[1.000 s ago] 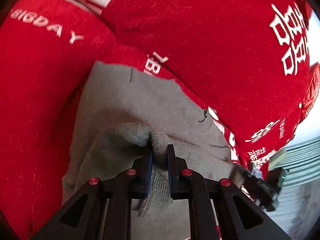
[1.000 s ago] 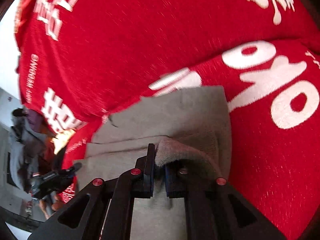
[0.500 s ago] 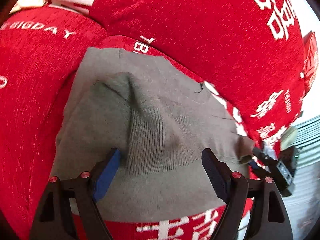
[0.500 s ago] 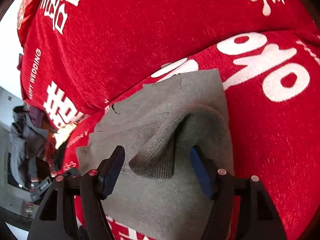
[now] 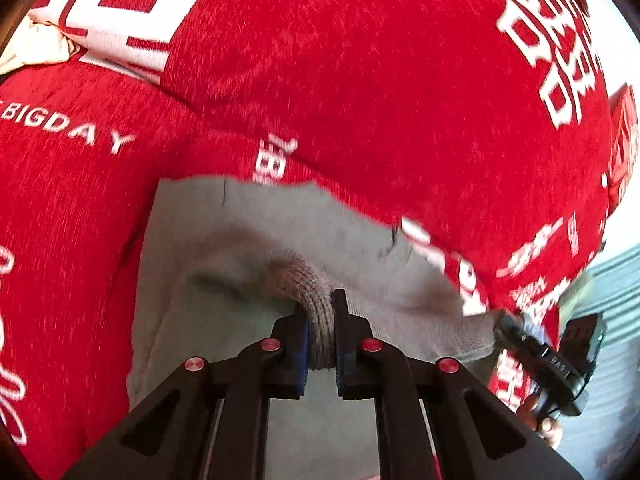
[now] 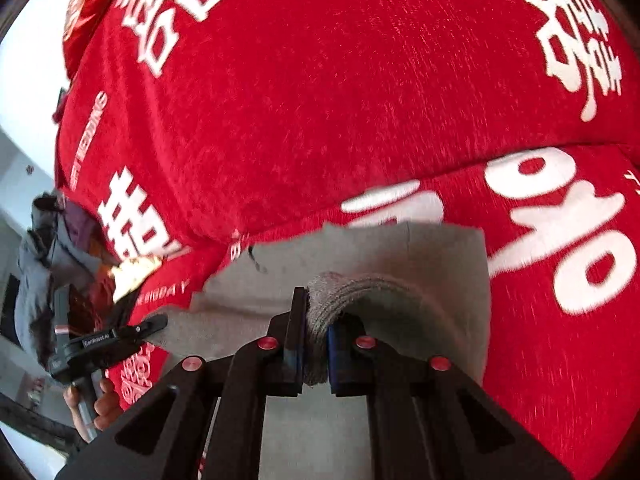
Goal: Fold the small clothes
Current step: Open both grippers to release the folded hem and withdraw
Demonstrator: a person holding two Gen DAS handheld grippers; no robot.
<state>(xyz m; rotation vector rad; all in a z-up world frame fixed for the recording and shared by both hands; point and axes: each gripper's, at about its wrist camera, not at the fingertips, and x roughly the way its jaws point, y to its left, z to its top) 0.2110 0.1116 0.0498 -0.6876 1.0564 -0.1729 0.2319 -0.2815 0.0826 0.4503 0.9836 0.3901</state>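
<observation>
A small grey knit garment (image 5: 240, 248) lies on a red cover with white lettering; it also shows in the right wrist view (image 6: 432, 264). My left gripper (image 5: 320, 312) is shut on a ribbed fold of the grey garment near its left end. My right gripper (image 6: 316, 312) is shut on a ribbed fold near its right end. Each gripper shows in the other's view: the right one at the lower right (image 5: 520, 336), the left one at the lower left (image 6: 156, 324). The cloth under the jaws is hidden.
The red cover (image 5: 360, 80) with white characters rises in a soft bulge behind the garment (image 6: 320, 100). A pale cloth (image 5: 36, 44) lies at the far upper left. A dark heap of clothes (image 6: 52, 248) sits at the left edge.
Both grippers were open over the garment half a second ago and have now shut on ribbed folds of it. The garment has bunched up between the jaws.
</observation>
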